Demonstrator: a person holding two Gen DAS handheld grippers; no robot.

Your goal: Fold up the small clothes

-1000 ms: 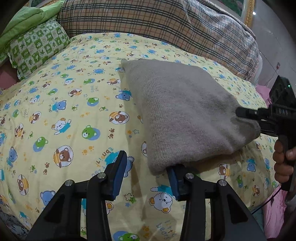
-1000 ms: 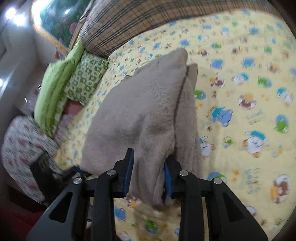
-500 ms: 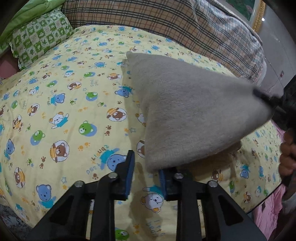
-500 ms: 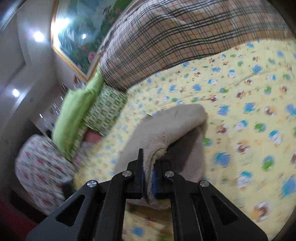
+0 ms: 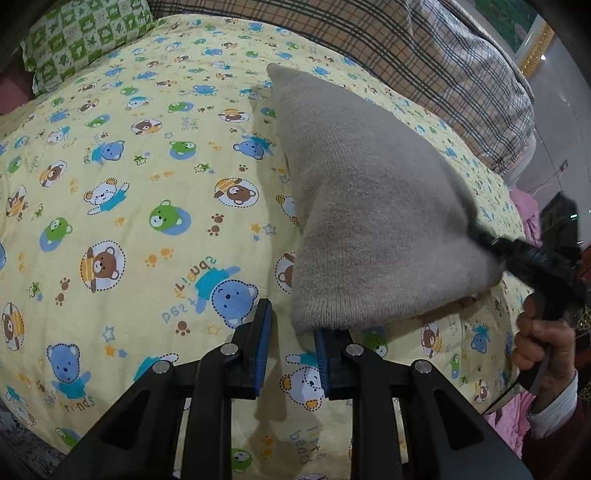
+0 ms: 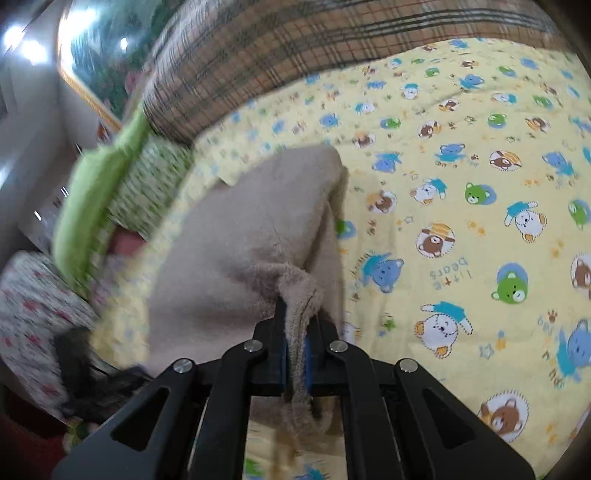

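Mid-fold: grey knit (image 5: pixel 369 206) corner pinched in right gripper (image 6: pixel 295 350), lifted off bedsheet (image 5: pixel 147 184). Left gripper (image 5: pixel 291 339) part open, holding nothing. Laying over + flattening left.

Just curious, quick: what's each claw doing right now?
Left gripper: open, holding nothing.
Right gripper: closed on the beige fleecy knitted garment.

Bedroom, as I see it — bear-print bedsheet (image 5: pixel 147 221), plaid quilt (image 5: pixel 424 48) at twelve o'clock, green pillow (image 5: pixel 81 33) at ten.
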